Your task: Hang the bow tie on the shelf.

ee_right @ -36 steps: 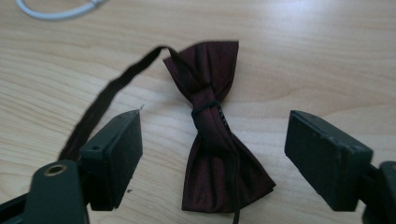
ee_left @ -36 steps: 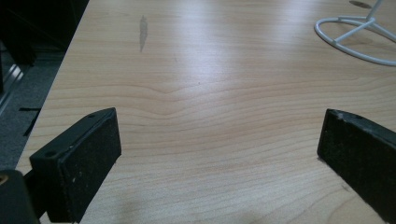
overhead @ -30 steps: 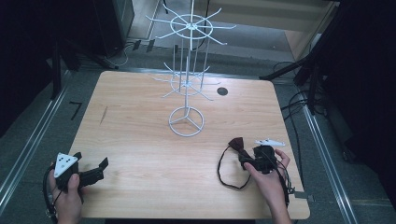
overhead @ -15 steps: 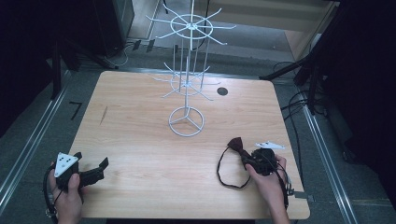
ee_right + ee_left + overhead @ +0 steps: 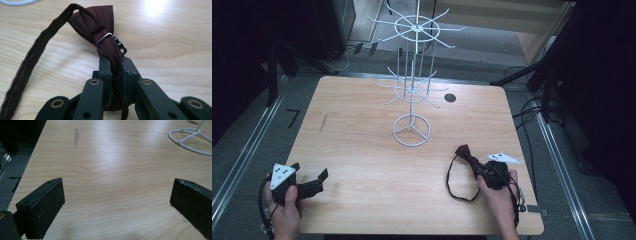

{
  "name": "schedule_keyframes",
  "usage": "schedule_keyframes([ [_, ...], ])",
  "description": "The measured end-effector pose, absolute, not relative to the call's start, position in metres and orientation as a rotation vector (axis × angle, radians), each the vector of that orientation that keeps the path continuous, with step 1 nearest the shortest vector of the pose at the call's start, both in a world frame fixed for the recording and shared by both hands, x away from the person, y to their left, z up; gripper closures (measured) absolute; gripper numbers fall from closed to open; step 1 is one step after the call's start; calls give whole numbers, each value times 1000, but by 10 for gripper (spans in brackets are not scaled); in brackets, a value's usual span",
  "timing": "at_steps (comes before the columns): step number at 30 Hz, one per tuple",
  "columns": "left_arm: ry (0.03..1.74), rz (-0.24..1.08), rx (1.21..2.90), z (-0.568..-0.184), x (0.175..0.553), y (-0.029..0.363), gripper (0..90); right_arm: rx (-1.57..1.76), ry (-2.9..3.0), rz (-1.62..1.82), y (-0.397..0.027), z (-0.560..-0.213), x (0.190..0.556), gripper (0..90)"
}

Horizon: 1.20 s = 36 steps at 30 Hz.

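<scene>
Bow tie (image 5: 100,17), dark red, with thin strap (image 5: 457,185) looped on the wooden table (image 5: 362,150) near the right front corner. Pinched now in the right gripper (image 5: 115,75), jaws pressed together on the strap just behind the small metal buckle (image 5: 105,40); knot part lying on the wood in front of the jaws. Left gripper (image 5: 117,202) resting low at the left front edge, jaws spread wide, nothing between them, bare wood below.

Probably the step in hand: lift the bow tie and bring it to the white wire display stand (image 5: 412,95) in the middle of the table, to hang it on one of the hooks.

To do it well:
- Keep the pinch firm; thin strap, easy to slip out sideways.
- Lift straight up first, slowly, until the whole loop is free from the table, so that nothing drags or catches on the round base (image 5: 411,130) of the stand.
- Better to use the left gripper too: take the far side of the loop and hold it open, so the strap can pass over a hook tip.
- Approach a hook from its free end, not from the side; stand looks light and could tip or turn when pushed.
- Release only when the strap hangs well behind the hook tip.
</scene>
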<state>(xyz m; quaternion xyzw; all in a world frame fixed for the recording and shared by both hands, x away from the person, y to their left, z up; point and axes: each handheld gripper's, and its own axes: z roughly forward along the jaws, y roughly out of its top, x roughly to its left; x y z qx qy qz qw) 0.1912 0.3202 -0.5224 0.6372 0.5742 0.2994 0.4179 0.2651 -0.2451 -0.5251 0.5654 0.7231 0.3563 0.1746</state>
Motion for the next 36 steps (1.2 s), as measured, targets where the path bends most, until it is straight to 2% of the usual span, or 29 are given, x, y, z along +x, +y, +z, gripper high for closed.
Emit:
schedule_keyframes([
  [36,1436,759,1601,-522,191,319,2,1399,1936,1267,-226,-484,247,823],
])
